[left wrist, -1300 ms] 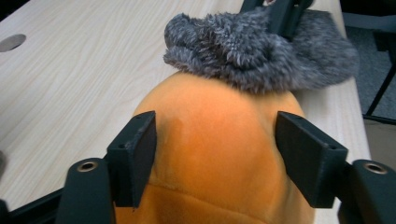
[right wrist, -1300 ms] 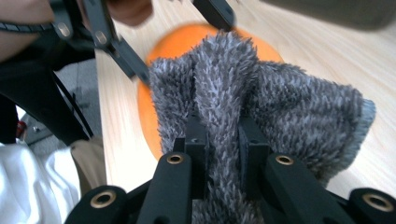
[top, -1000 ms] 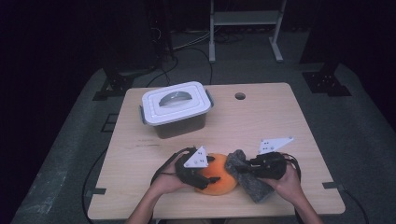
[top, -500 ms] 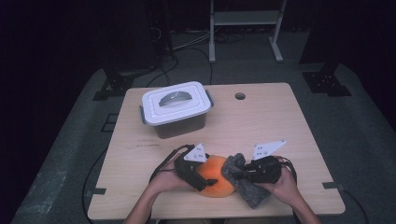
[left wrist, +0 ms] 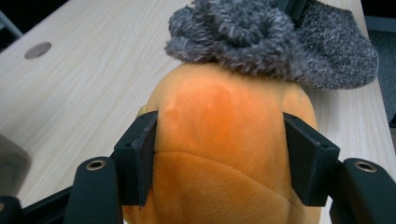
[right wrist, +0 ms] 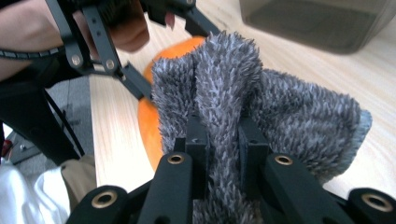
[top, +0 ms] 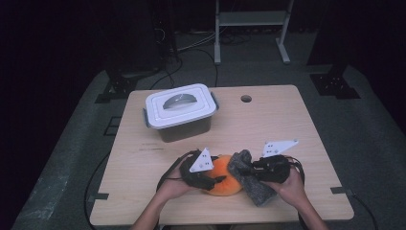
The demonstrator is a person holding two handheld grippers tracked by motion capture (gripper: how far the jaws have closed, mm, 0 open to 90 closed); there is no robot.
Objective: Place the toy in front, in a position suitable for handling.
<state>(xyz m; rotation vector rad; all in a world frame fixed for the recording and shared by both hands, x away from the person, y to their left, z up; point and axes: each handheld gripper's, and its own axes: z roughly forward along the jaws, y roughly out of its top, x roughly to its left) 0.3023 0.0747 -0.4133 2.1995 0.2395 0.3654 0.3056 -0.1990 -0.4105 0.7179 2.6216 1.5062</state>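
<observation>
Looking along our left gripper (left wrist: 219, 154), we see its fingers, just closing, pressed against the orange plush (left wrist: 224, 149); our right gripper (right wrist: 223, 140) pinches the grey sock (right wrist: 233, 93). Above, both lie near the table (top: 287, 124) edge.

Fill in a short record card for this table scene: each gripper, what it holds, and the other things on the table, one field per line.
Left gripper: jaws on either side of the orange plush toy, just been closing on it
Right gripper: shut on the grey fuzzy cloth
Cloth position: bunched against the toy's end, touching it
Container: lidded plastic box, farther back on the table, lid on
Surface: wooden table with a round hole
</observation>
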